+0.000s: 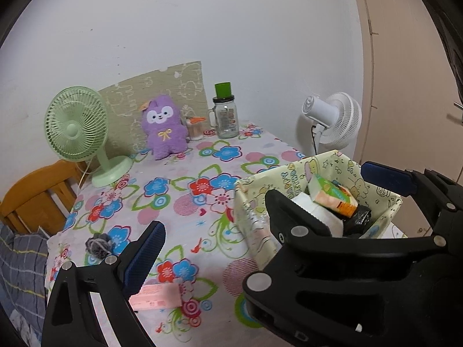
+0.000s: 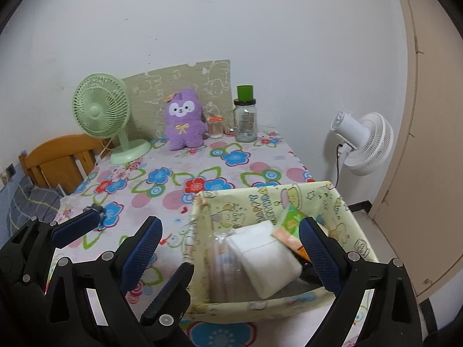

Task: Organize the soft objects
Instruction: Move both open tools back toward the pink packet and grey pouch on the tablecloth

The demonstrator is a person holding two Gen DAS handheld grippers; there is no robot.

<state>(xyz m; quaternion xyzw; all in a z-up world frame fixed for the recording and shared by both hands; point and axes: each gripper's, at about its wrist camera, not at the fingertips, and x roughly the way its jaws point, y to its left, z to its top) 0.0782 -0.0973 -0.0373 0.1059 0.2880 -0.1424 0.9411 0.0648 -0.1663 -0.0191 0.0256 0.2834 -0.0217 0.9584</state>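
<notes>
A yellow cartoon-print fabric basket (image 2: 254,202) (image 1: 289,173) sits at the table's near right. It holds a white soft pack (image 2: 263,257), an orange-green packet (image 2: 292,225) (image 1: 332,193) and a black bag (image 1: 360,217). A purple plush toy (image 1: 163,127) (image 2: 183,125) sits at the back. A grey yarn pompom (image 1: 97,244) and a pink packet (image 1: 157,296) lie near the front left. My left gripper (image 1: 260,211) is open and empty beside the basket. My right gripper (image 2: 231,248) is open and empty over the basket's front.
A green desk fan (image 1: 75,127) stands at the back left. A glass jar with a green lid (image 1: 225,115) and a small container (image 1: 195,130) stand by the plush. A white fan (image 1: 335,118) stands beyond the table's right edge. A wooden chair (image 1: 37,196) is left.
</notes>
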